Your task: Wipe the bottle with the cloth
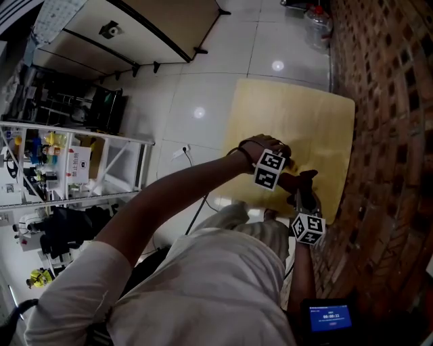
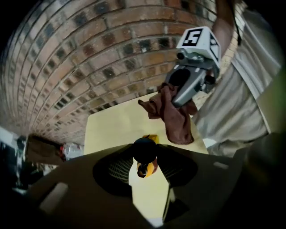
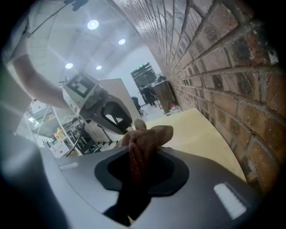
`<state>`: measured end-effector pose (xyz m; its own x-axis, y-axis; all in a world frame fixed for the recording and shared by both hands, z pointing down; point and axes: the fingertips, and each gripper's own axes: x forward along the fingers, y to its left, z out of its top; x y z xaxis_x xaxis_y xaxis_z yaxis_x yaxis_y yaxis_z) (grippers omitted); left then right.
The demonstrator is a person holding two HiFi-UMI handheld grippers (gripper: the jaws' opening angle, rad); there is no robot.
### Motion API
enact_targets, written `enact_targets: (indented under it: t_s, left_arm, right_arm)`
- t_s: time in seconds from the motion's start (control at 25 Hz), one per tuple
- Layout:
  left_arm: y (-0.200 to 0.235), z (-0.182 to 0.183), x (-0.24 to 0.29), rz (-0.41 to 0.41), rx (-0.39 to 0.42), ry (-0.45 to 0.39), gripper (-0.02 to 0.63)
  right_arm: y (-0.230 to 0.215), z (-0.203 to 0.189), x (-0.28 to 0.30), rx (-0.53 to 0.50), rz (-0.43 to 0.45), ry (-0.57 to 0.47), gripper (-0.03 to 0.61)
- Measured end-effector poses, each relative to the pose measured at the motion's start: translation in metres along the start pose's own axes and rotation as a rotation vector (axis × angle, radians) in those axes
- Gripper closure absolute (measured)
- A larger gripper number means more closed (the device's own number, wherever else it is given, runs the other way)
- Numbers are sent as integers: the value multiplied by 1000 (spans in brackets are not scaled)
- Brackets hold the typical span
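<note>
A bottle (image 2: 145,151) with a dark cap and an orange label stands on the pale wooden table (image 2: 114,127), seen from straight above in the left gripper view. My left gripper (image 2: 145,157) points steeply down over it, and its jaws close against the cap on both sides. A brown cloth (image 2: 177,121) hangs bunched from my right gripper (image 2: 178,102), which is shut on it and held in the air just right of the bottle. In the right gripper view the cloth (image 3: 145,137) fills the jaws. In the head view both marker cubes sit near the table's (image 1: 298,115) near edge; the bottle is hidden there.
A brick wall (image 1: 385,101) runs along the table's right side. White tiled floor lies to the left, with a shelf rack (image 1: 74,162) of small items. A clear plastic bottle (image 1: 318,20) lies on the floor by the wall. A small lit screen (image 1: 329,316) sits at my waist.
</note>
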<state>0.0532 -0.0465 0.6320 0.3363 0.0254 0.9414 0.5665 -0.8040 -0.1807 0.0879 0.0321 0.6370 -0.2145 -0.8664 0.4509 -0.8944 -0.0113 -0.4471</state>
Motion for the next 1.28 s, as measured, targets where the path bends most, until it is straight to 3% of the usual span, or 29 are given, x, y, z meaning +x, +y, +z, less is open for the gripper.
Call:
enact_targets:
  t_s: [0.12, 0.24, 0.48, 0.64, 0.76, 0.88, 1.28]
  left_arm:
    - [10, 1, 0, 8, -225, 34, 430]
    - [13, 7, 2, 11, -388, 66, 433]
    - [16, 9, 5, -5, -674, 61, 440]
    - [11, 16, 7, 14, -694, 60, 440]
    - [16, 16, 9, 23, -768, 47, 440]
    - [20, 15, 10, 16, -801, 39, 439]
    - [22, 20, 9, 24, -845, 10, 436]
  right_arm:
    - [24, 24, 3, -31, 80, -72, 489]
    - [42, 45, 14, -47, 145, -123, 489]
    - [11, 33, 45, 27, 67, -89, 491]
    - [-7, 11, 61, 68, -17, -38, 491]
    - [-20, -2, 67, 109, -113, -17, 491]
    - [-31, -28, 80, 153, -180, 65, 492]
    - [-63, -84, 117, 263, -164, 362, 491]
